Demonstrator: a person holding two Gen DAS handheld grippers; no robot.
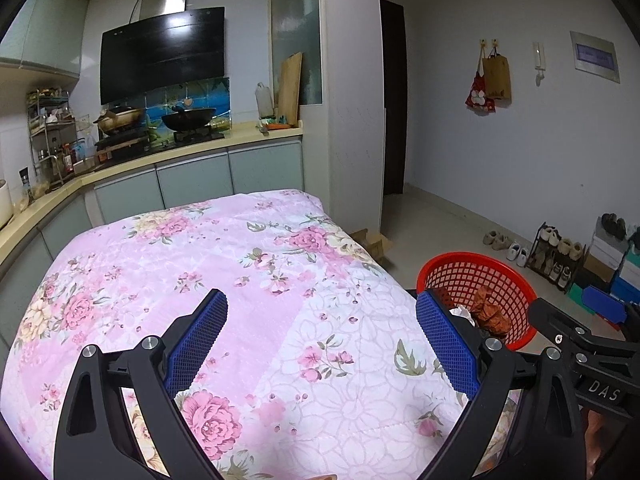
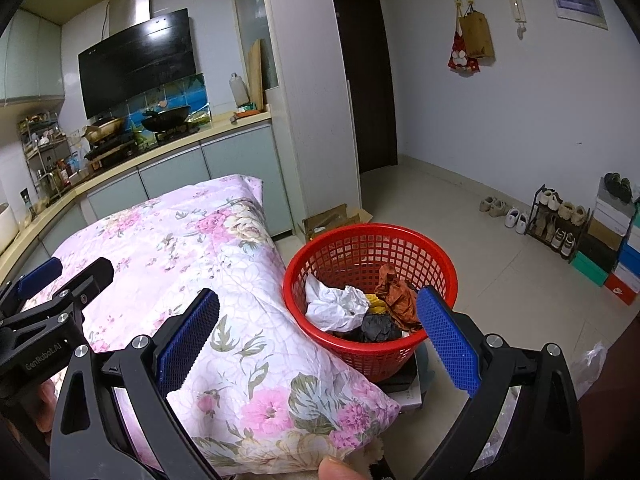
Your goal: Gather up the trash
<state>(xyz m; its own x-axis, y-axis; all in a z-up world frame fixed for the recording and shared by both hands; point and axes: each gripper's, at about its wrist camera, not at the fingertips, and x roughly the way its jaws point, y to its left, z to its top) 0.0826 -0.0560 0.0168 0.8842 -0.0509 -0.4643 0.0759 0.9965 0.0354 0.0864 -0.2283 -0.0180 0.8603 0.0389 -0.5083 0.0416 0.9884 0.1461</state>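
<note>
A red mesh basket [image 2: 370, 248] stands beside the right edge of a pink floral quilt [image 2: 192, 248]. Inside it lie crumpled white paper [image 2: 334, 306], a brown wrapper [image 2: 396, 294], a dark wad [image 2: 376, 328] and a bit of yellow. My right gripper [image 2: 318, 312] is open, its blue pads straddling the basket's near rim, nothing held. My left gripper [image 1: 322, 312] is open above the quilt [image 1: 200, 264] with nothing between its pads. The basket [image 1: 480, 268] shows at the right of the left wrist view, with the other gripper [image 1: 580, 332] beside it.
A kitchen counter [image 1: 160, 152] with a stove and wok runs behind the quilt. A cardboard box [image 2: 332, 216] lies on the floor behind the basket. A shoe rack [image 2: 560, 220] and stacked boxes [image 2: 616, 256] line the right wall. A fingertip [image 2: 338, 470] shows at the bottom edge.
</note>
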